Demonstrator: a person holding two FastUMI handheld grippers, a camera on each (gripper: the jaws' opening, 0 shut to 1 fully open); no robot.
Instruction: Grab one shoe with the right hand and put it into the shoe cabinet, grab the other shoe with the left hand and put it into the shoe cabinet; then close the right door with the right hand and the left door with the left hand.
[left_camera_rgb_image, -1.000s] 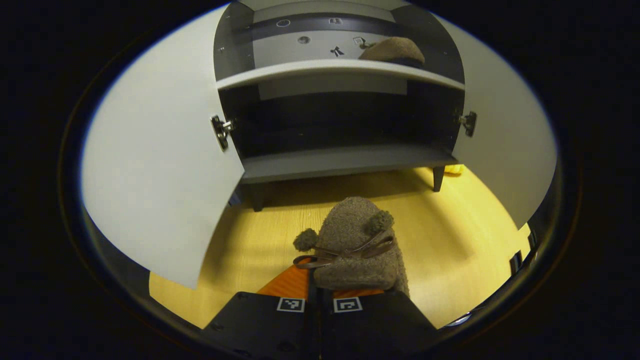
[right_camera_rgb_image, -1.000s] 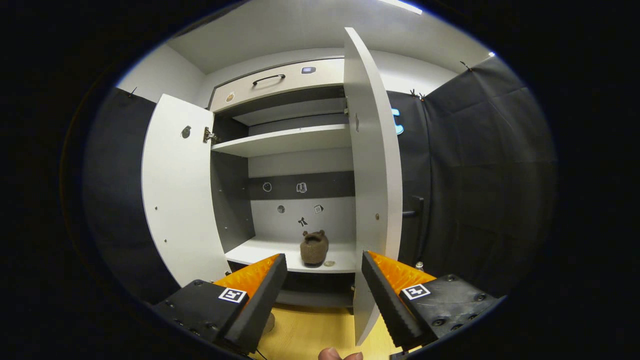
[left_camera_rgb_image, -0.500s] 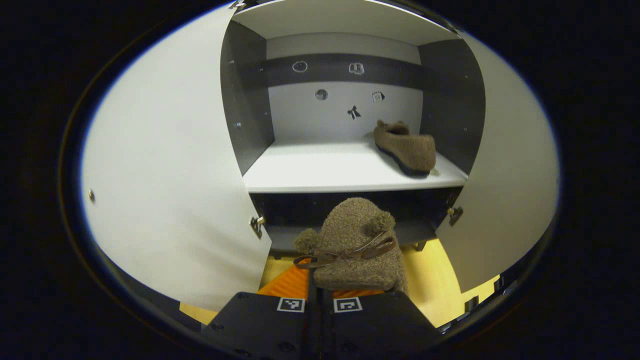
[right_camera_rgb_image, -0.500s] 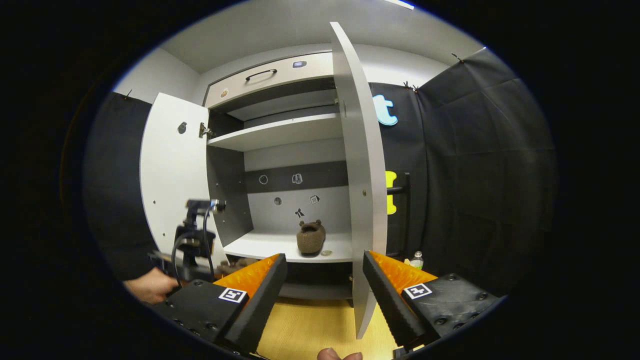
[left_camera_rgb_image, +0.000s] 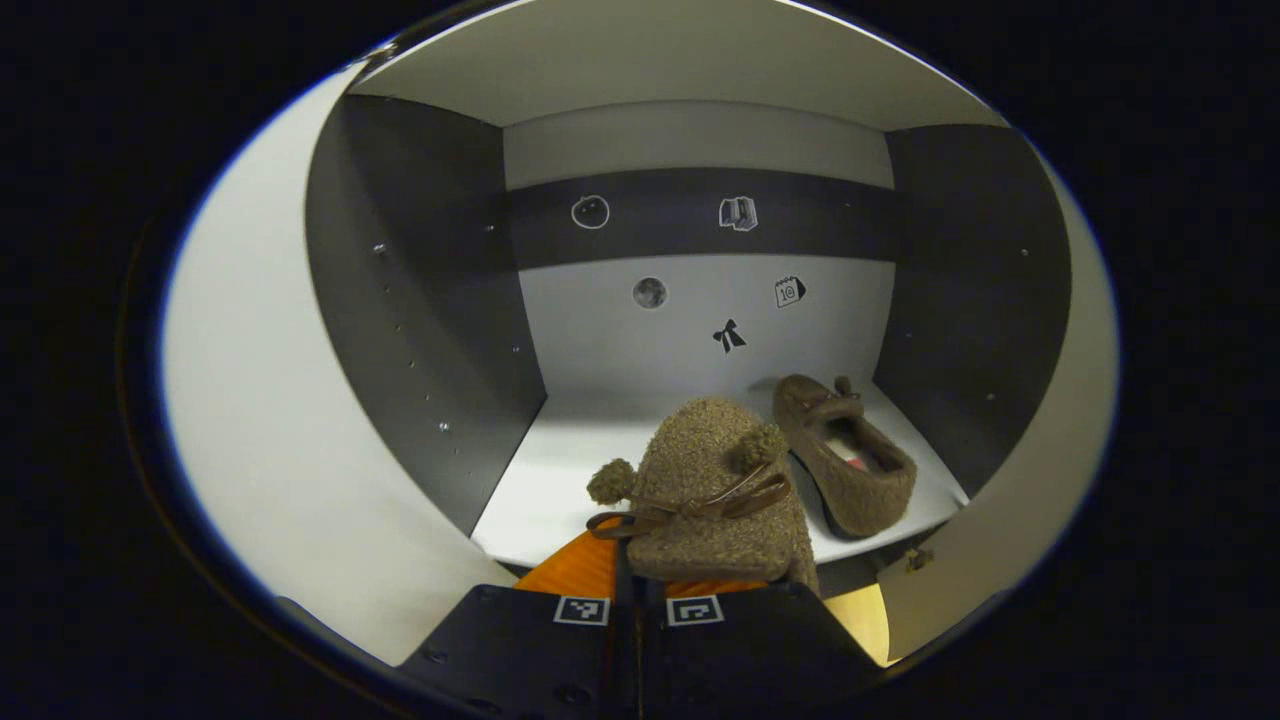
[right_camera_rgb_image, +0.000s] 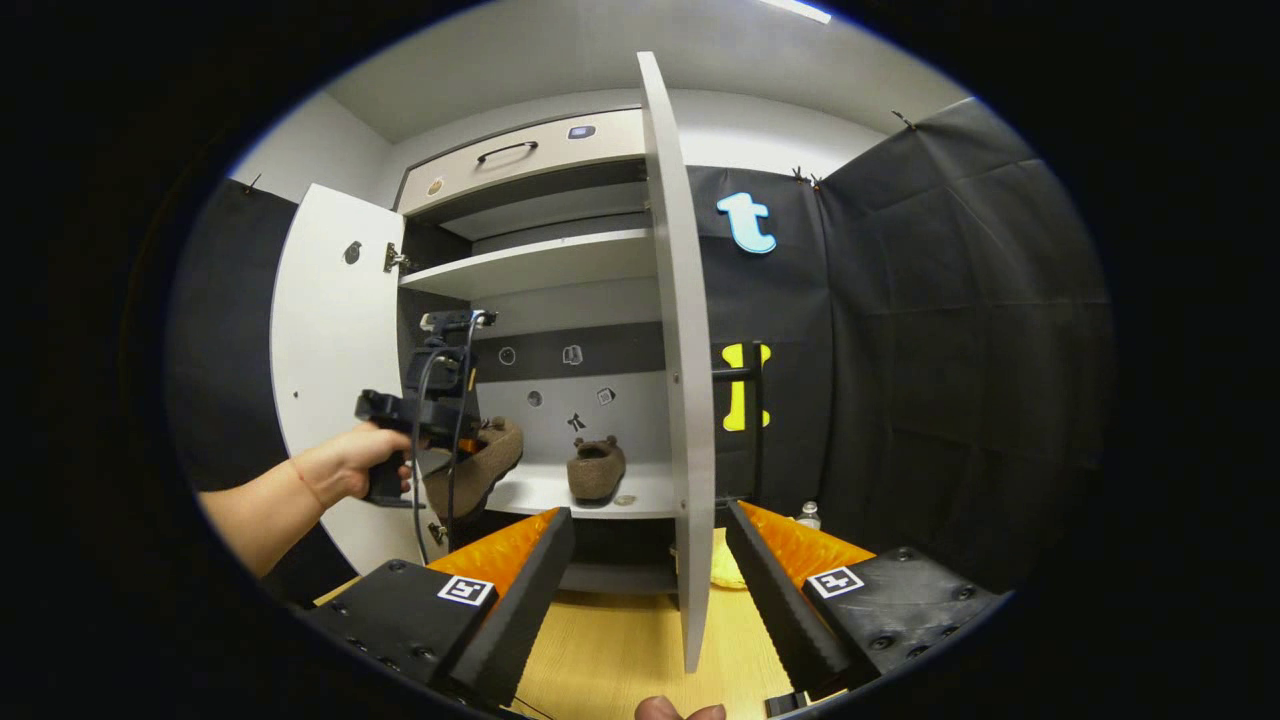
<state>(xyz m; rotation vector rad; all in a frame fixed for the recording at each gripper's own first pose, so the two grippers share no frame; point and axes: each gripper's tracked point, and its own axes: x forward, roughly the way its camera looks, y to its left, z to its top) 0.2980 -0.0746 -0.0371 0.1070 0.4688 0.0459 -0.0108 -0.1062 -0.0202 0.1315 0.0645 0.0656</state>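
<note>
My left gripper (left_camera_rgb_image: 640, 572) is shut on a fuzzy brown shoe (left_camera_rgb_image: 702, 495) with pom-poms and a bow, held just in front of the white middle shelf (left_camera_rgb_image: 585, 455) of the shoe cabinet. The other brown shoe (left_camera_rgb_image: 845, 455) lies on that shelf at the right, toe toward the back wall. In the right gripper view a hand (right_camera_rgb_image: 340, 465) carries the held shoe (right_camera_rgb_image: 488, 458) at the shelf's left front, with the second shoe (right_camera_rgb_image: 597, 468) to its right. My right gripper (right_camera_rgb_image: 645, 585) stands open, well back from the cabinet, nothing between its fingers.
Both cabinet doors stand open: the left door (right_camera_rgb_image: 325, 340) swung wide, the right door (right_camera_rgb_image: 675, 380) edge-on ahead of my right gripper. An upper shelf (right_camera_rgb_image: 540, 265) and a drawer (right_camera_rgb_image: 510, 165) sit above. A small bottle (right_camera_rgb_image: 808, 514) stands by the wall on the wooden floor (right_camera_rgb_image: 610, 650).
My left gripper rose from near the floor and moved forward with the shoe up to the middle shelf. The hand and held shoe came into the right gripper view; my right gripper drifted slightly right.
</note>
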